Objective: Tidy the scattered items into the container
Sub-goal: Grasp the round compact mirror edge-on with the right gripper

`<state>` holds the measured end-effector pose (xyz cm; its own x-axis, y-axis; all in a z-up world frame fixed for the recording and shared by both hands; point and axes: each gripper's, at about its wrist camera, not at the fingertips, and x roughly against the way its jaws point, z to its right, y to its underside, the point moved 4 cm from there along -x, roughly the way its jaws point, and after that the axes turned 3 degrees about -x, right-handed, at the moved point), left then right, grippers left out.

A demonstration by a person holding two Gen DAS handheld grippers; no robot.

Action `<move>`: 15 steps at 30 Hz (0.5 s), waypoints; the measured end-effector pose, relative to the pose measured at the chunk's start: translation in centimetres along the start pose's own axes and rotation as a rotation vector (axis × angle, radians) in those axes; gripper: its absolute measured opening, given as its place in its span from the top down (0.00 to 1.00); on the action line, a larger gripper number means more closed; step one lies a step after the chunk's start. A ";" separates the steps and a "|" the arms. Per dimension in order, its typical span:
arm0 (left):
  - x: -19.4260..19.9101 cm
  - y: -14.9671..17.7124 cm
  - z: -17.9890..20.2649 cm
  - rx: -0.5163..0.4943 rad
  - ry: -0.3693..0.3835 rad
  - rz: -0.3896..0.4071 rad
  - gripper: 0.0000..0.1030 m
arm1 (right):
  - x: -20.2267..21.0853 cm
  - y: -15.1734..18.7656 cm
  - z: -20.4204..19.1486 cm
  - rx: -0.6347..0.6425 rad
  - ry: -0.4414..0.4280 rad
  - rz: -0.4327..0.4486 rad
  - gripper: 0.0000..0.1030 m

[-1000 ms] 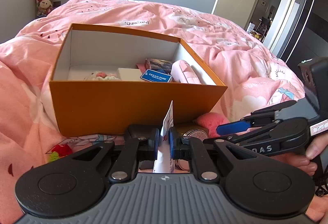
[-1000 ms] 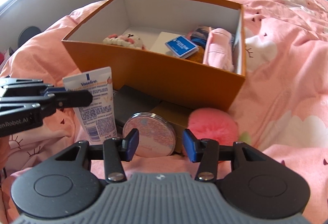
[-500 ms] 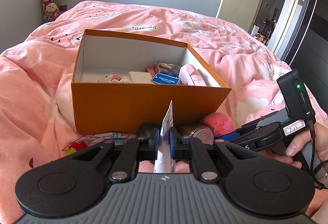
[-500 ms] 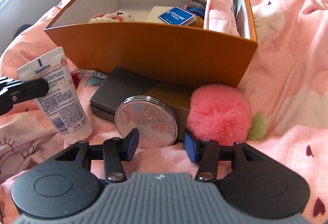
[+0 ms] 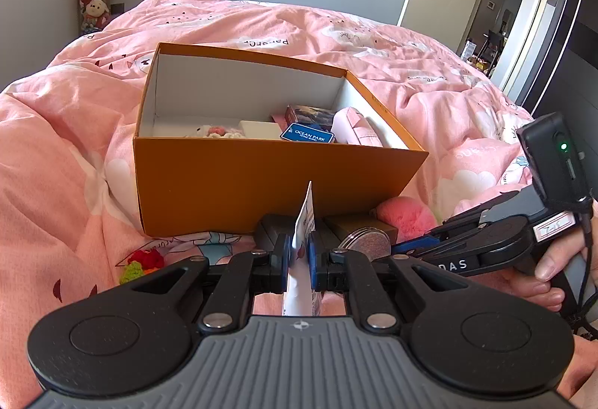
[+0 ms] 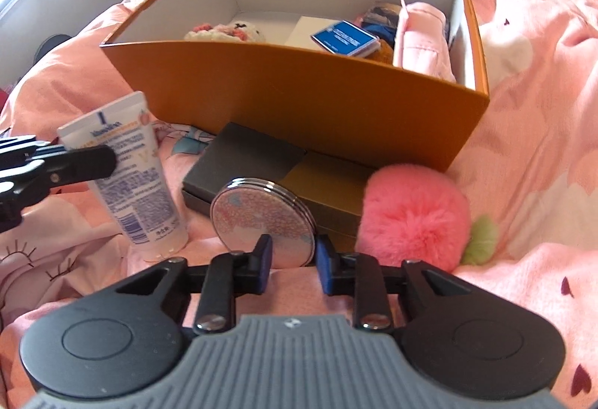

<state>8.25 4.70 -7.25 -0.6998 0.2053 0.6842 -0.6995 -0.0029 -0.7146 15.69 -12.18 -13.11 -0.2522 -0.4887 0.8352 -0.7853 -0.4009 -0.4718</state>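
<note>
Round compact [image 6: 263,222] leans on edge against the dark box [image 6: 243,162], in front of the orange container [image 6: 284,98] on the bed. Right claw [image 6: 291,259] closing on its lower rim, pads not yet seated. Risk: thin rim, slick lid, could squirt out or topple flat. Left claw [image 5: 299,255] clenched on the lotion tube [image 5: 303,252], held upright. Both claws pitched down.

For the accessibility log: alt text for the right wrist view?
The right gripper is closing its jaws around the lower rim of a round compact mirror on a pink duvet. Behind stands an open orange box; at left, the left gripper holds a lotion tube.
</note>
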 end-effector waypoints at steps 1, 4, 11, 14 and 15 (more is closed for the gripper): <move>0.0 0.0 0.0 -0.001 0.000 -0.001 0.89 | 0.2 0.0 -0.3 0.009 -0.009 0.001 0.72; 0.0 0.0 0.1 -0.004 0.002 -0.003 0.89 | 0.8 -0.1 -1.1 0.045 -0.025 0.005 0.72; 0.0 0.1 0.1 -0.012 0.002 -0.008 0.89 | 1.8 -0.2 -4.0 0.193 -0.054 0.013 0.75; 0.0 0.2 0.1 -0.011 0.008 -0.009 0.89 | 1.3 -0.3 -4.8 0.285 -0.009 0.011 0.75; 0.0 0.2 0.1 -0.013 0.007 -0.010 0.89 | 1.3 -0.3 -5.0 0.303 -0.005 0.006 0.75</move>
<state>8.09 4.59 -7.39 -0.6920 0.2122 0.6900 -0.7042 0.0114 -0.7099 12.78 -8.85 -10.50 -0.2529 -0.4955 0.8310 -0.5789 -0.6107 -0.5403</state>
